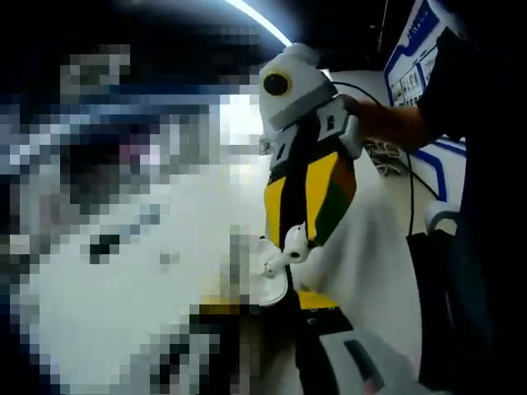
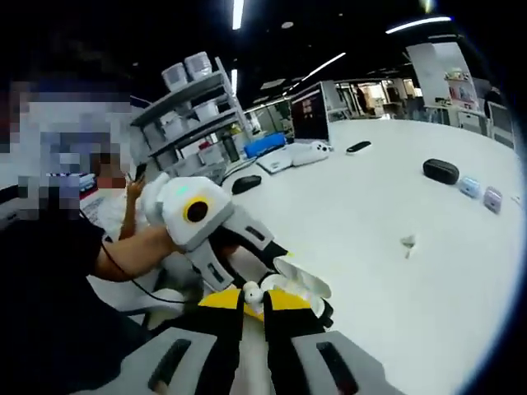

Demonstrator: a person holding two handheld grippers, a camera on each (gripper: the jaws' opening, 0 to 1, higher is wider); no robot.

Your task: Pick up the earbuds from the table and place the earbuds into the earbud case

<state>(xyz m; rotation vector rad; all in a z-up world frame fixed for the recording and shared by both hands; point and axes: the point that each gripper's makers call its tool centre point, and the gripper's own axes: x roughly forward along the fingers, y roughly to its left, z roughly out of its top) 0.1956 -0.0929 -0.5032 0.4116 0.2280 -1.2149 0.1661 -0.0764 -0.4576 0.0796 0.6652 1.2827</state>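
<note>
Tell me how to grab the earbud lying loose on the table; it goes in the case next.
Come straight down from above and close the jaws across its thicker body, probably. The earbud lies flat on the table with nothing beside it, so no side is blocked; its finer shape is too small to tell.

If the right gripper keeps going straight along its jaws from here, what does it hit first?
Most likely the open white earbud case, held by the left gripper right ahead of the right gripper, whose jaws pinch a white earbud. Depth is unclear, but the case looks almost touching.
</note>
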